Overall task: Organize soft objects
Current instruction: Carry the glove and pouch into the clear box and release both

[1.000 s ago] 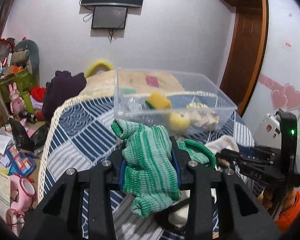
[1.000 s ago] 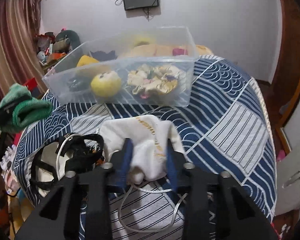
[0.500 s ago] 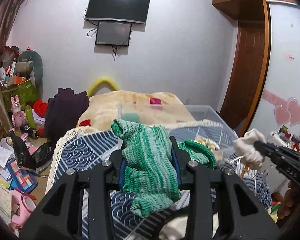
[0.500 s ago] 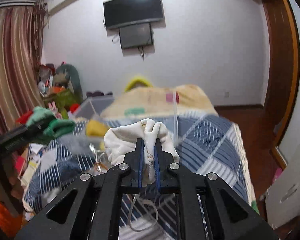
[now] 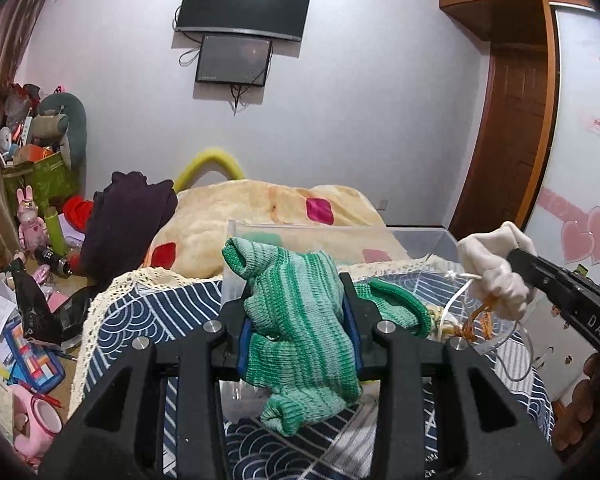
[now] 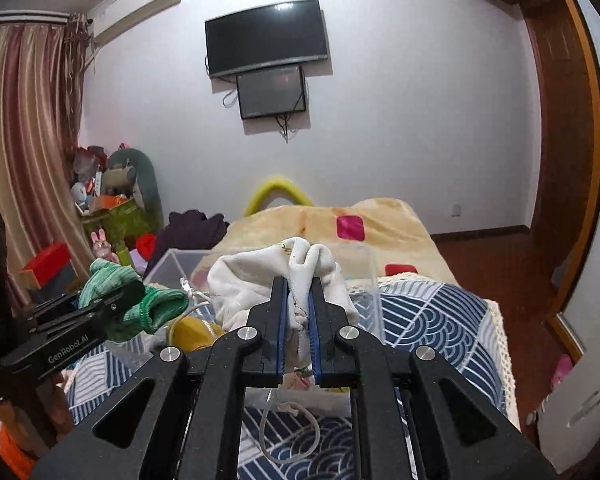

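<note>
Up front in the left wrist view: left gripper [image 5: 296, 320], fingers clenched on a green knit sock [image 5: 300, 328] that bulges above them and droops below, held over the near edge of the clear plastic bin [image 5: 420, 240]. Right of the bin: right gripper [image 5: 518, 258], reaching in from the side, with a white drawstring pouch [image 5: 496, 272] bunched at its tip, cord loops hanging over the bin. Under the bin: bed with a blue patterned bedspread [image 5: 140, 316].

Then the right wrist view: right gripper [image 6: 299, 300], fingers nearly together, having just been closing, pinching the pouch [image 6: 260, 284] above the bin [image 6: 172, 260], white cord [image 6: 288, 432] dangling below. Left of the bin: left gripper [image 6: 112, 300] gripping the sock [image 6: 140, 300]. Behind the bin: a yellow blanket [image 6: 340, 220].
</note>
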The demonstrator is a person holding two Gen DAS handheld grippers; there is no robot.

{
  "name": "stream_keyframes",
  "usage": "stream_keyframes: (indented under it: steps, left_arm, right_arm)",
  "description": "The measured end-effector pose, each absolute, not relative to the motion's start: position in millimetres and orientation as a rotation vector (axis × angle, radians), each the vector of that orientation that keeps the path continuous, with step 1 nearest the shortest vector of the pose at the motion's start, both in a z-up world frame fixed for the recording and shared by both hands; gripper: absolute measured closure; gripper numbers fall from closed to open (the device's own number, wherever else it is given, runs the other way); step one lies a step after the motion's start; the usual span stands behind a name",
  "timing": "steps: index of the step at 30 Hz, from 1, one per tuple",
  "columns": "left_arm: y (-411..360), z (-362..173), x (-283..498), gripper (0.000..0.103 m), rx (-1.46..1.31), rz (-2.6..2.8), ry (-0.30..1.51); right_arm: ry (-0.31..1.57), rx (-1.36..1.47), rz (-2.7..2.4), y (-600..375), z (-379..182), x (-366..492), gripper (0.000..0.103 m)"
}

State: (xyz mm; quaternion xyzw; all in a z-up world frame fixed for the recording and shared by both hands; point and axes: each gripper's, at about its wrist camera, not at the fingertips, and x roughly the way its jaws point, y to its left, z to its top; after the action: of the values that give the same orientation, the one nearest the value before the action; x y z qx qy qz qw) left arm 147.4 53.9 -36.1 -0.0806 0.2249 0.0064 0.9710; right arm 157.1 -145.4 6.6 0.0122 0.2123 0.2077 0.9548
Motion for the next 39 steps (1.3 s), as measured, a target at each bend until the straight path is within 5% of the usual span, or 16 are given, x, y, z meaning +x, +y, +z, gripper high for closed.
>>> stream_keyframes:
  steps: [10,14,20,25,28,39]
  left_arm:
    - [40,-67,192,0.067,-0.101,0.023,0.569]
    - [29,-70,191,0.059,-0.032,0.028,0.573]
    - [28,-64,182,0.038,-0.041,0.002,0.572]
    - [28,-47,158,0.02,-0.034,-0.012,0.521]
    - [30,-38,143,0.006,-0.045,-0.028,0.496]
    - [38,-48,94,0.001,-0.041,-0.024,0.524]
  right_arm:
    - [0.591,-0.025,0.431,-119,-36,190,0.094]
    - [0.628,-0.06,0.44,-113,-45,190,0.089]
    - [0.605,-0.099,0.416,-118,-38,180,0.057]
    - [0.569,-0.102,0.422,-126,-27,167,0.05]
    - [0.537,-0.104,0.424,-130,-19,159,0.031]
    - [0.552,-0.117,0.503,-139,-32,121,0.027]
